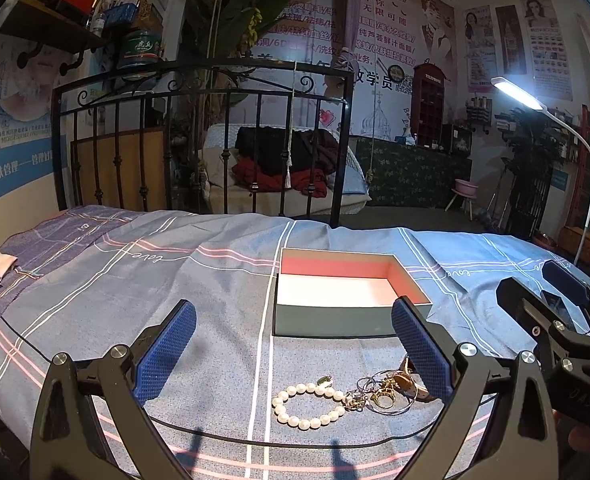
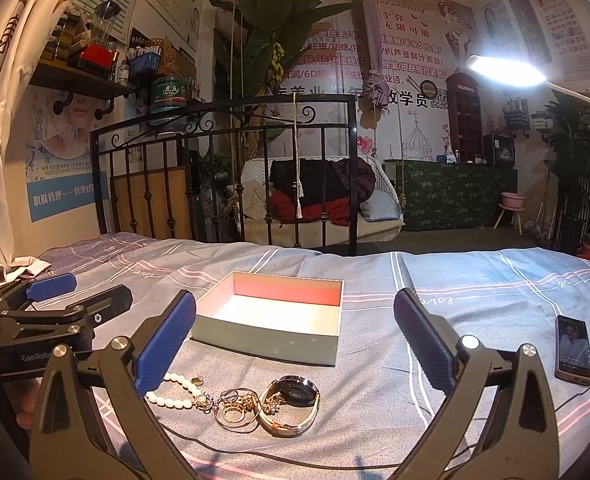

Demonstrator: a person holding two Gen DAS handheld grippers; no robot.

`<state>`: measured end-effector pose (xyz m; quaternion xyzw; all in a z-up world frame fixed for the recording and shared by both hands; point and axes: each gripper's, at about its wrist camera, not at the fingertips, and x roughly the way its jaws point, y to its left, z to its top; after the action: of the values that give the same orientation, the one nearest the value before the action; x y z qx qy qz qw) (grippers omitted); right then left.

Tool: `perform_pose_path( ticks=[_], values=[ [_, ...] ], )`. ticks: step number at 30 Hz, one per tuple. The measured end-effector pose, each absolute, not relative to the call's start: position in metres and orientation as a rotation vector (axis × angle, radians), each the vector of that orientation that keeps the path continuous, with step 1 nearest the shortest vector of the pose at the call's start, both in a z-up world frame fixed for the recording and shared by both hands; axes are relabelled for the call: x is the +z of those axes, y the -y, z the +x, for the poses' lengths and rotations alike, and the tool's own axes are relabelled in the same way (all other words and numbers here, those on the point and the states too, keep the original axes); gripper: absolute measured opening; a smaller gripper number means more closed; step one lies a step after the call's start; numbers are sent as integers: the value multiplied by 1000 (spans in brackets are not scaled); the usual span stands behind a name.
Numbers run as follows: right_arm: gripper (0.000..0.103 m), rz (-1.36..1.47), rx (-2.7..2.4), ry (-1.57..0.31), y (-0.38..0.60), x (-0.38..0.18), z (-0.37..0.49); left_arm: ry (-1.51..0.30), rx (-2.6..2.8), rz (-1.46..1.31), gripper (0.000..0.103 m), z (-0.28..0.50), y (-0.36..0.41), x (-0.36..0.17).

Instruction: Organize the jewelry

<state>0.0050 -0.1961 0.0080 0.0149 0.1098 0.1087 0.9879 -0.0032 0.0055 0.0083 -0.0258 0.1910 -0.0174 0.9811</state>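
Both grippers hover over the bed (image 1: 135,280), jaws spread wide, nothing held: left gripper (image 1: 293,350), right gripper (image 2: 295,344). Jewelry sits lower center of both views: pearl bracelet (image 1: 307,406), tangled rings and thin bangles (image 2: 237,406), wristwatch (image 2: 295,398). Open box (image 2: 271,344), empty, lies just beyond the pile, mid-frame. Phone (image 2: 573,350) at right, well apart. Pieces look light, small, slippery; the bracelet looks limp, so pinch the bead strand. Watch looks stiffer; grab the band. The tangle may lift together.
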Motion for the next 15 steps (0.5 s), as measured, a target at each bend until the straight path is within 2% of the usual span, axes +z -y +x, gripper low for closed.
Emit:
perform_pose_path(
  ticks=[15],
  values=[
    [97,27,207,-220,202,17,4,-382,-41,-36,96,-3,0,12]
  ],
)
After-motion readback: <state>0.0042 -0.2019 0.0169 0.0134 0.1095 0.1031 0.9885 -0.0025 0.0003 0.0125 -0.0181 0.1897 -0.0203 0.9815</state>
